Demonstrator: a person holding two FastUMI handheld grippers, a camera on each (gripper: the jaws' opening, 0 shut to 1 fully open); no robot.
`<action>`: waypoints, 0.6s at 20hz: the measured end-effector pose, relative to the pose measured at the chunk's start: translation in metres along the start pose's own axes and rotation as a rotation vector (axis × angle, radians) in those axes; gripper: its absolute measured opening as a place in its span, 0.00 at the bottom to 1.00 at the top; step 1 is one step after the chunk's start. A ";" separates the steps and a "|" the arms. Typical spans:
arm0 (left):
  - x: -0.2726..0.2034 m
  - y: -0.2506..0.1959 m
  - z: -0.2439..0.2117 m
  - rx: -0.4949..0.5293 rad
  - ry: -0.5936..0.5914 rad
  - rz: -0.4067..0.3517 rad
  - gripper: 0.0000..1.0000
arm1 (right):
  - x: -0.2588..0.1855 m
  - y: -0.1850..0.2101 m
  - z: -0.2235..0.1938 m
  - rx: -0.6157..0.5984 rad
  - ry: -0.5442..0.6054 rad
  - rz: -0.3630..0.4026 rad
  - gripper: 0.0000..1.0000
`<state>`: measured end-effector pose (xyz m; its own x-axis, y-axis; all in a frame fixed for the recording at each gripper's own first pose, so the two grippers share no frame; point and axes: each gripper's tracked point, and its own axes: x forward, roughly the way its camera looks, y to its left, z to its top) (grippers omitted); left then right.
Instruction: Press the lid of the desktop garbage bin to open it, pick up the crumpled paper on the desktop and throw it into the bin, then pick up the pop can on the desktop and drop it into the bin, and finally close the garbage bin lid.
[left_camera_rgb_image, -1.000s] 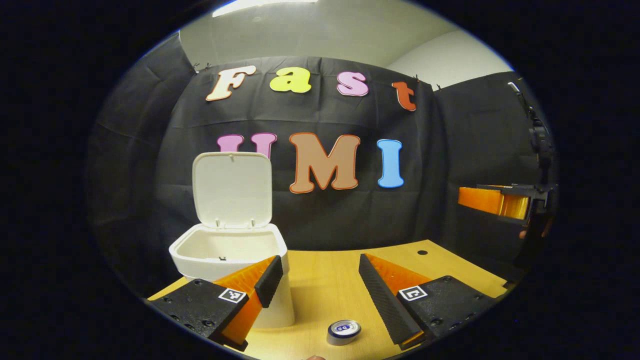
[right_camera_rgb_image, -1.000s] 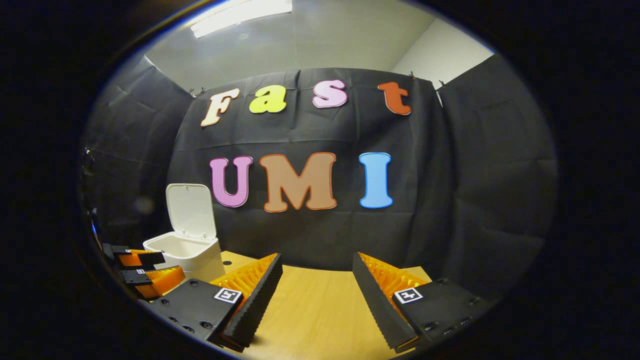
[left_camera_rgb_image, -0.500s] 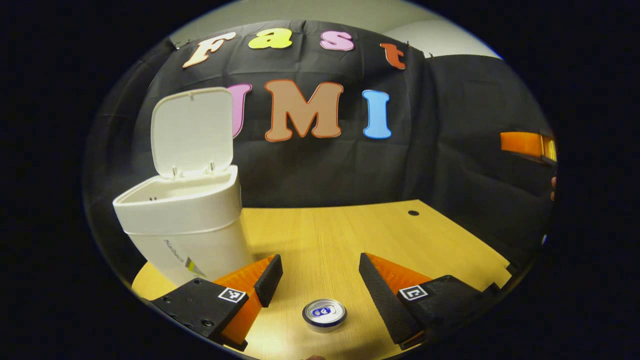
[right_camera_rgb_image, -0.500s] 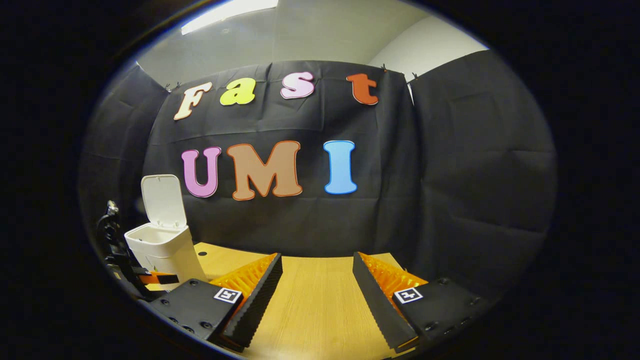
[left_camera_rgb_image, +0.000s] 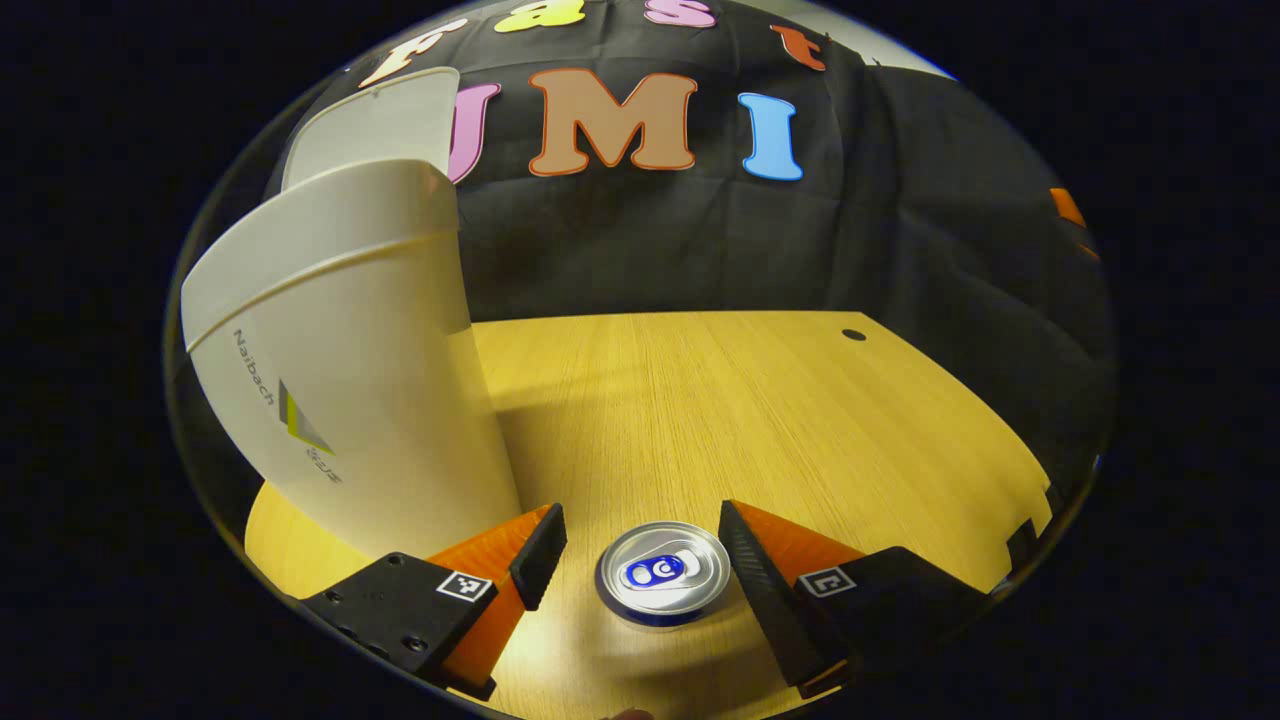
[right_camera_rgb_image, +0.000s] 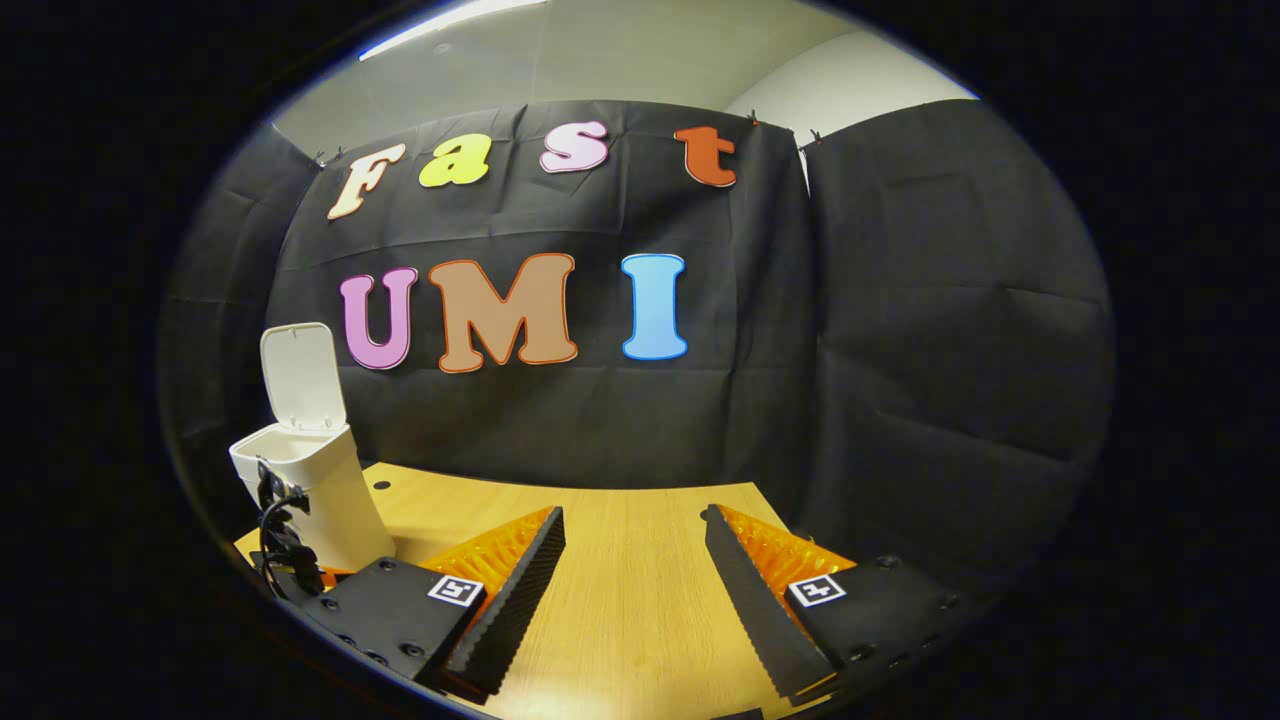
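Left gripper view looks down on the pop can (left_camera_rgb_image: 662, 572), standing upright on the wooden desktop (left_camera_rgb_image: 760, 400) with its silver top facing the camera. The left gripper (left_camera_rgb_image: 640, 550) has its jaws spread wide, one finger on each side of the can. The right finger looks to be at the can's rim, though I cannot tell whether it touches; the left finger stands a little clear. Nothing is gripped. Just to the left, very near the left finger, rises the white garbage bin (left_camera_rgb_image: 370, 400), its lid (left_camera_rgb_image: 375, 130) tipped up and open behind the rim.

From where I stand, the risks sit in the closing. If the fingers are not low enough on the can's wall, they may pinch only the rim and the can could slip or tip over and roll across the desk. A one-sided closure would shove the can sideways toward the bin before both pads bite. The outer side of the left finger is close enough to the bin's wall to nudge or drag the light bin during the lift.

Right gripper view shows the right gripper (right_camera_rgb_image: 630, 570) with jaws also wide and empty, above bare desk, well apart from the bin (right_camera_rgb_image: 320, 490). No crumpled paper is visible on the desk, so I judge it already thrown in.
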<state>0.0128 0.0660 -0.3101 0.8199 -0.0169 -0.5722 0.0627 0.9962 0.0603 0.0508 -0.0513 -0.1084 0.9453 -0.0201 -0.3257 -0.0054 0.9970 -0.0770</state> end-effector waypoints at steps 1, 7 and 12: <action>0.004 -0.001 -0.008 0.004 0.021 0.001 0.95 | -0.001 -0.001 -0.002 -0.004 0.008 -0.004 0.95; 0.017 -0.009 -0.033 -0.016 0.091 -0.024 0.82 | -0.009 -0.007 -0.002 -0.054 0.020 -0.027 0.95; 0.014 -0.011 -0.016 -0.032 0.036 -0.043 0.80 | -0.012 -0.006 0.006 -0.080 0.003 -0.021 0.95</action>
<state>0.0146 0.0562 -0.3319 0.7961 -0.0572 -0.6024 0.0784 0.9969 0.0090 0.0417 -0.0562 -0.0990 0.9444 -0.0418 -0.3261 -0.0112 0.9872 -0.1588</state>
